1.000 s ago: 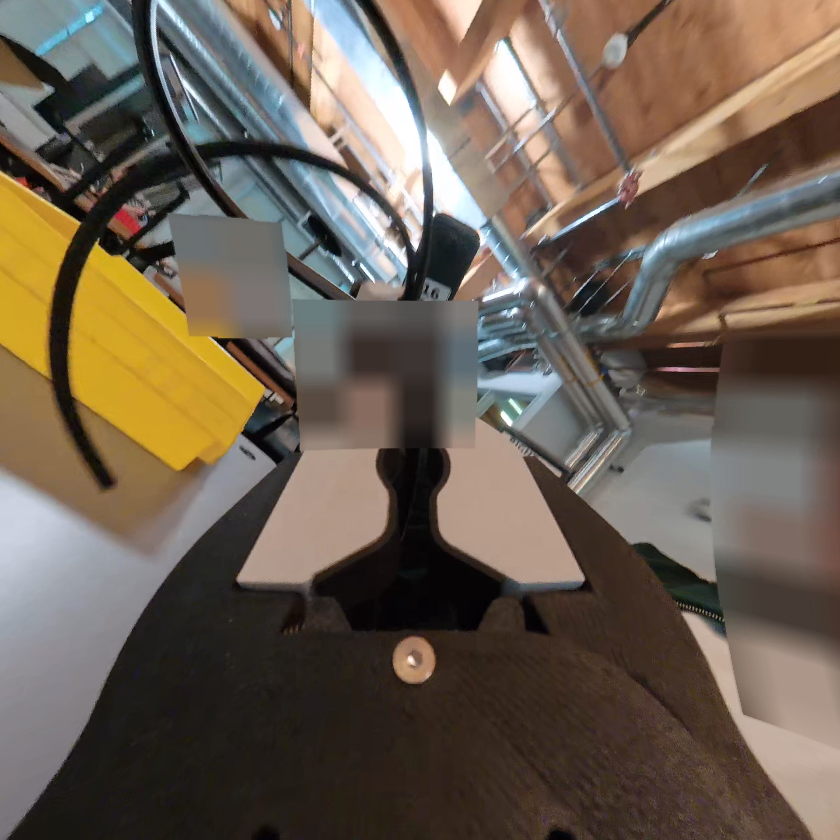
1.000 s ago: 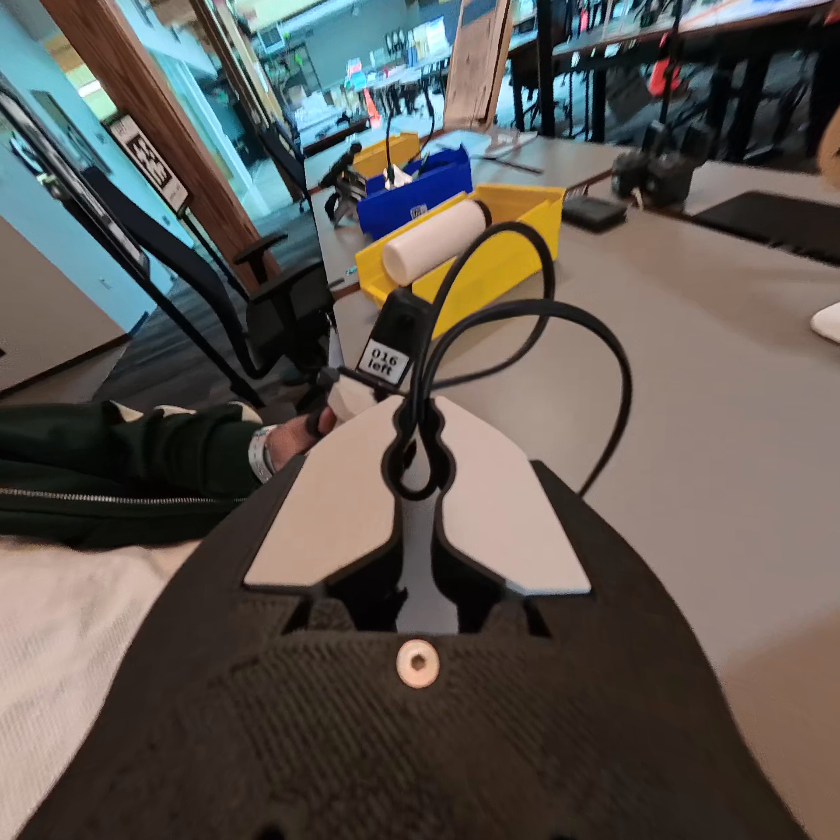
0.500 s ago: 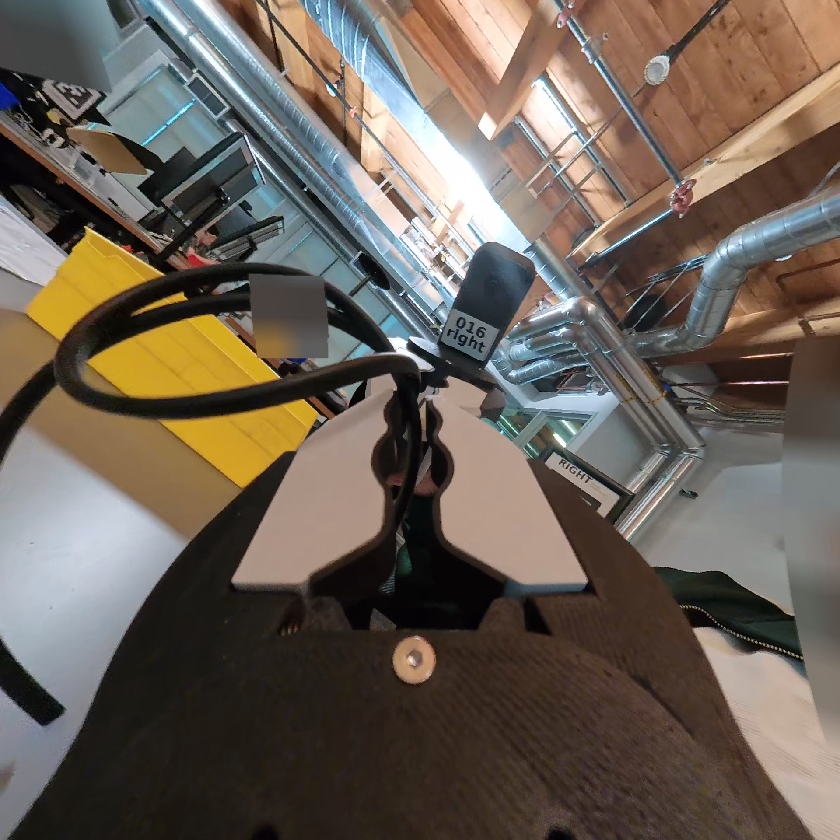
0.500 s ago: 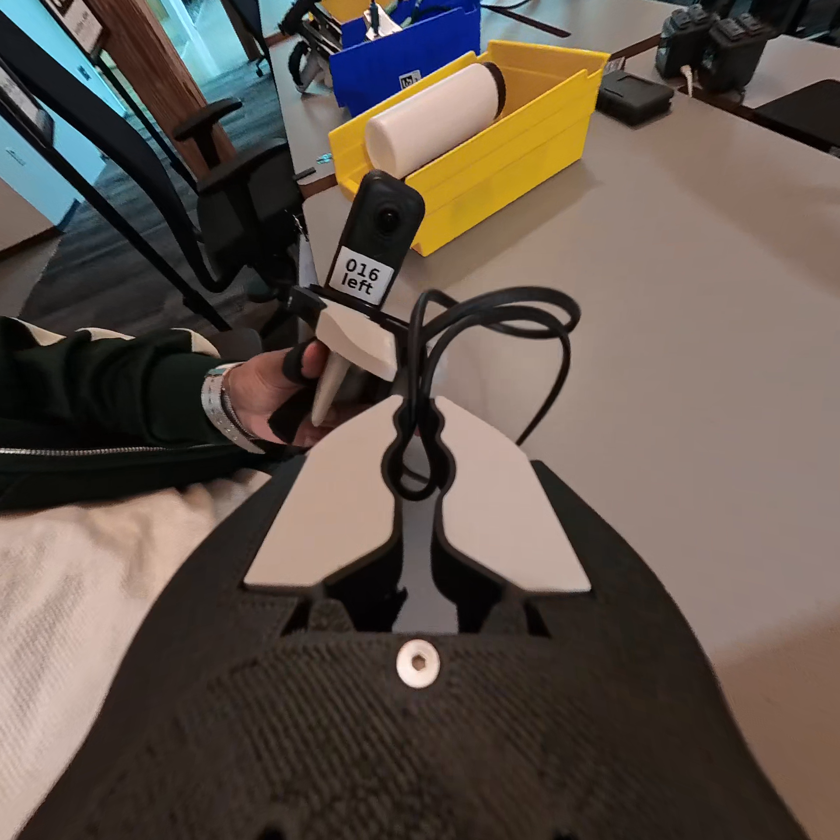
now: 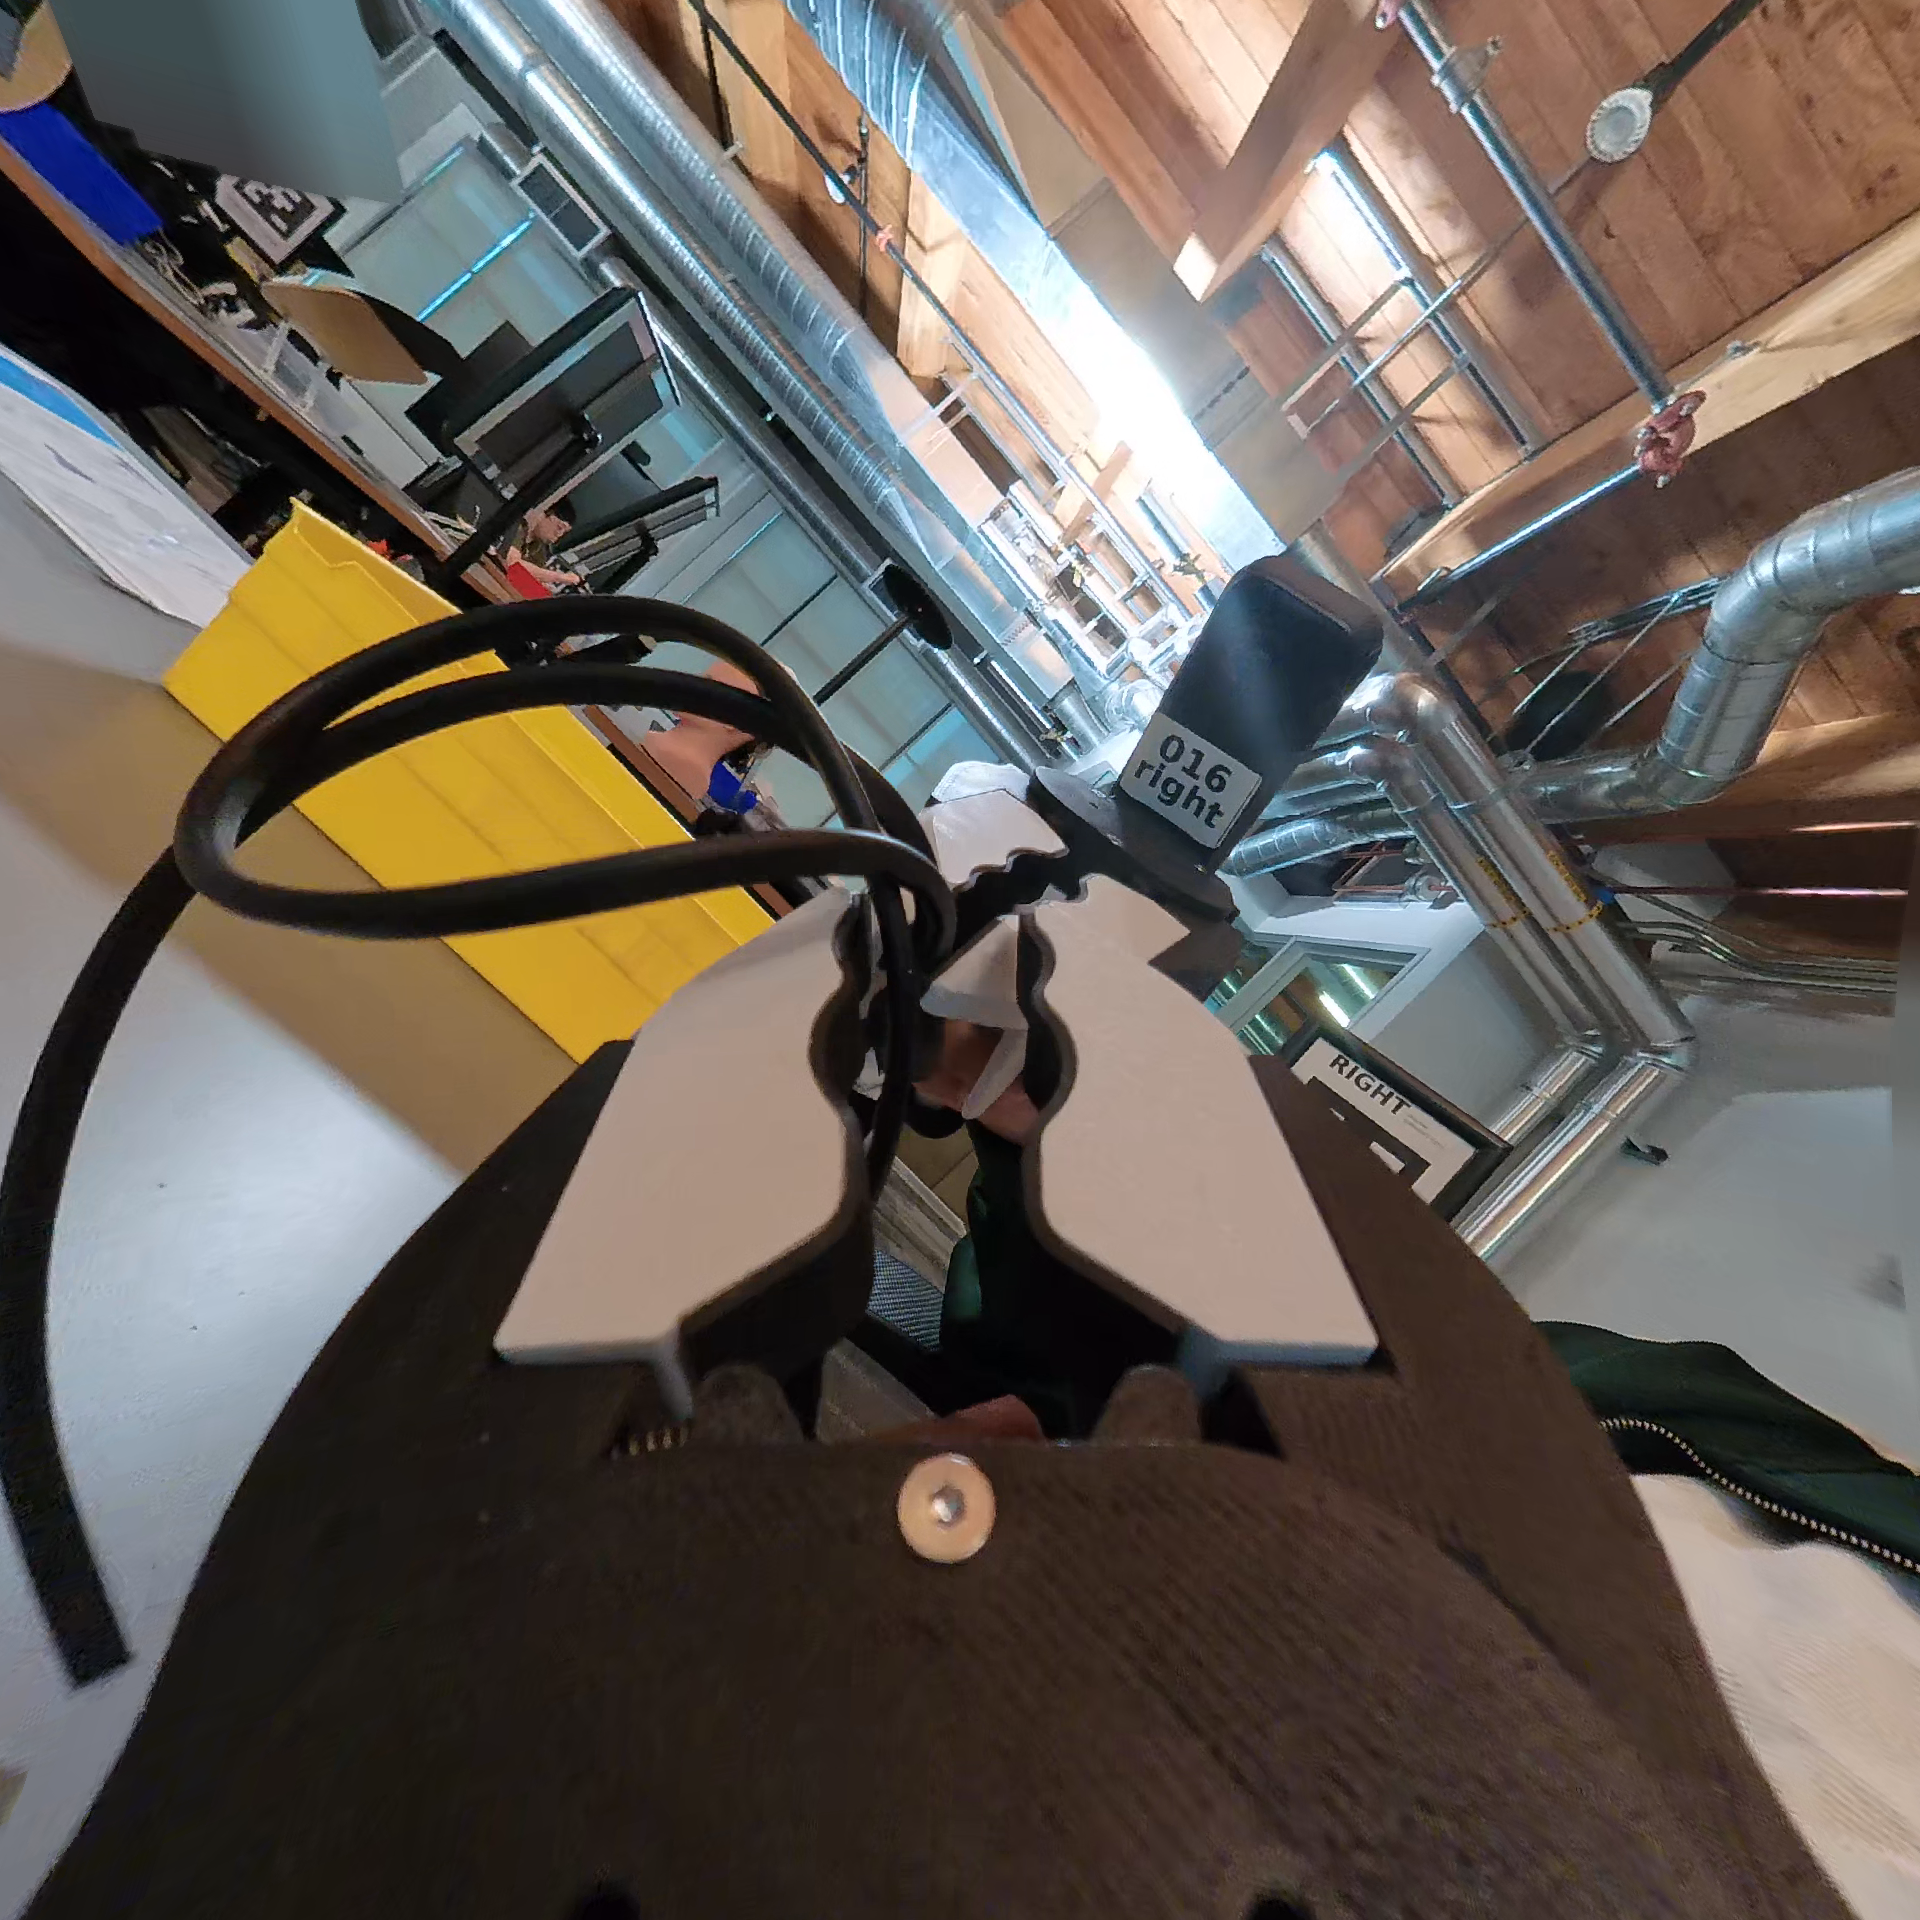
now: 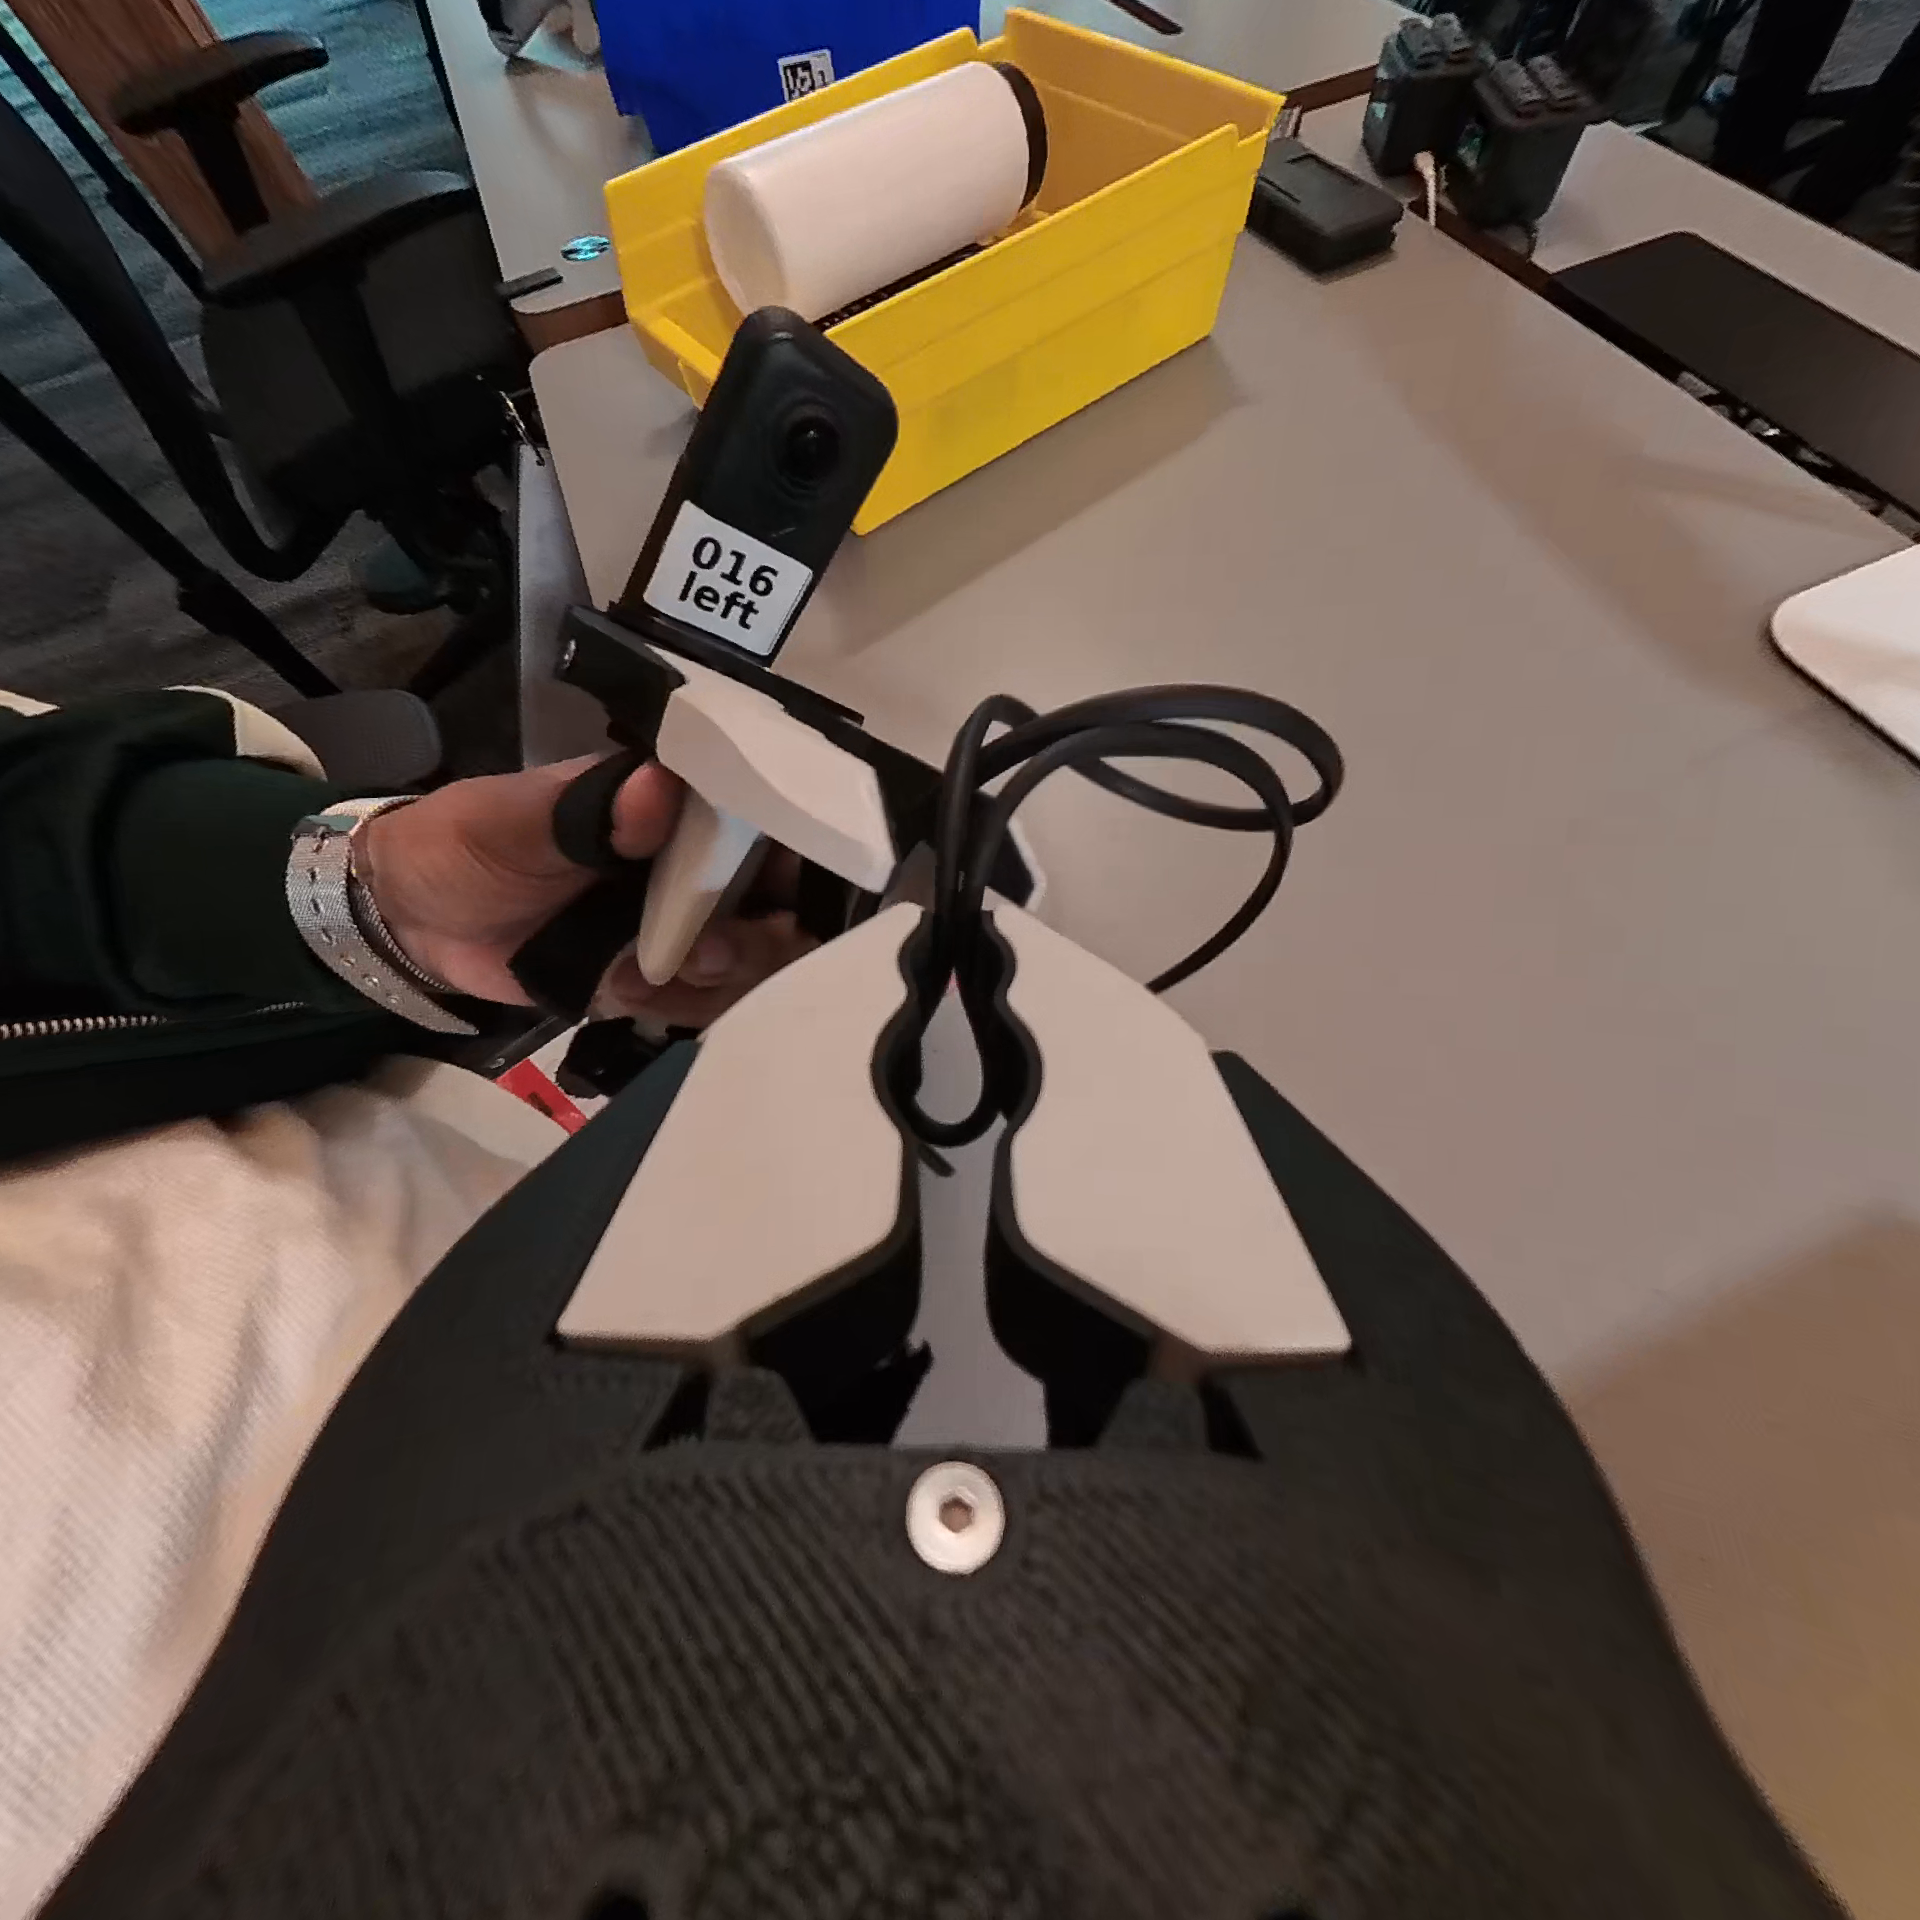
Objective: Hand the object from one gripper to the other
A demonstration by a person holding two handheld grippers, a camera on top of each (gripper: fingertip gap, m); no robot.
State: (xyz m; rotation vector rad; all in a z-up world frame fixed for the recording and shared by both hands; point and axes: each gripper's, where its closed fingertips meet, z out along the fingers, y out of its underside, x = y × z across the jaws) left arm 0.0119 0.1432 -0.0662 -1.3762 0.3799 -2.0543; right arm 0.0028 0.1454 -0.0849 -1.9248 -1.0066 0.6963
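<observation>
A looped black rubber-sheathed cable hangs above the grey tabletop, in front of the yellow plastic bin that holds a white cylinder. The right gripper, its grey fingers pressed together, pinches the cable's strands. The left gripper meets it tip to tip from the bin's near side, fingers spread around the same strands, a person's hand on its handle
</observation>
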